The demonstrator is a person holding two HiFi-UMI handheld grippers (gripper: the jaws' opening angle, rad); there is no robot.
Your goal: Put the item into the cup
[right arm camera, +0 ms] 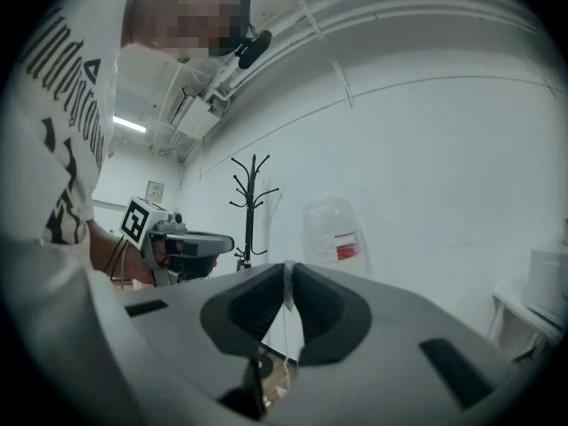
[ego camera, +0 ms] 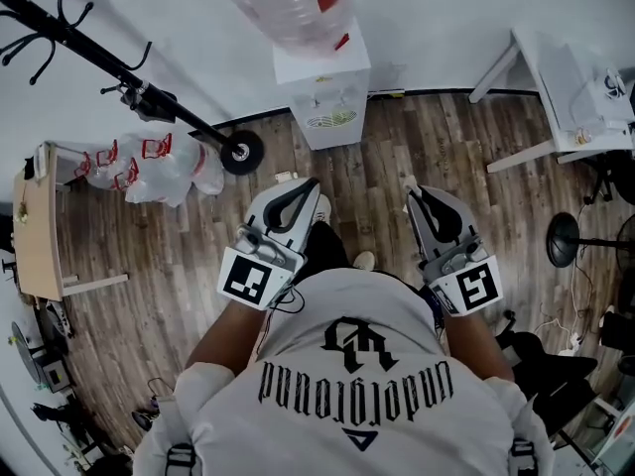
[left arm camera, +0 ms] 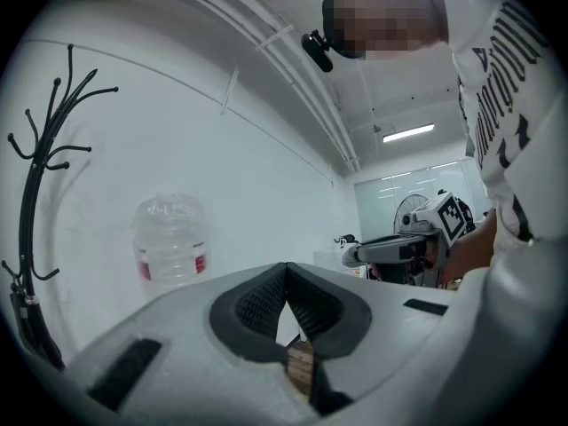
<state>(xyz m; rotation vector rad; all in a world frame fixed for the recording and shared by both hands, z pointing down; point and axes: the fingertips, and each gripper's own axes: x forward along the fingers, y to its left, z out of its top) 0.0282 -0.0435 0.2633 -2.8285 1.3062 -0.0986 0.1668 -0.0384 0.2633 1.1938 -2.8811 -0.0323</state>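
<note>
1. Left gripper (left arm camera: 286, 269): you hold it in front of your waist. Its jaws are closed, the ribbed pads meet at the tips, and nothing lies between them.
2. Right gripper (right arm camera: 288, 272): you hold it level with the left one and well apart from it. Its jaws are drawn in to a hairline slit and hold nothing.
3. Wooden floor (ego camera: 382, 162): bare planks lie below both grippers. The toe of your shoe (ego camera: 363, 261) shows between them.
4. Water dispenser (ego camera: 322, 92): it stands straight ahead against the wall, with the clear water bottle (ego camera: 293, 3) seated on top.
5. Surroundings: the black coat stand (ego camera: 109, 62) and tied plastic bags (ego camera: 159, 172) are to your left. The white table (ego camera: 566, 87) and a floor fan (ego camera: 566, 238) are to your right.
6. Item and cup: neither appears in any view, so you cannot place them from here. You also cannot judge the item's weight, stiffness or surface, or where to take hold of it. Both grippers will probably have to open before any pickup. A light grip across the item's narrowest firm part seems the safest first attempt.
</note>
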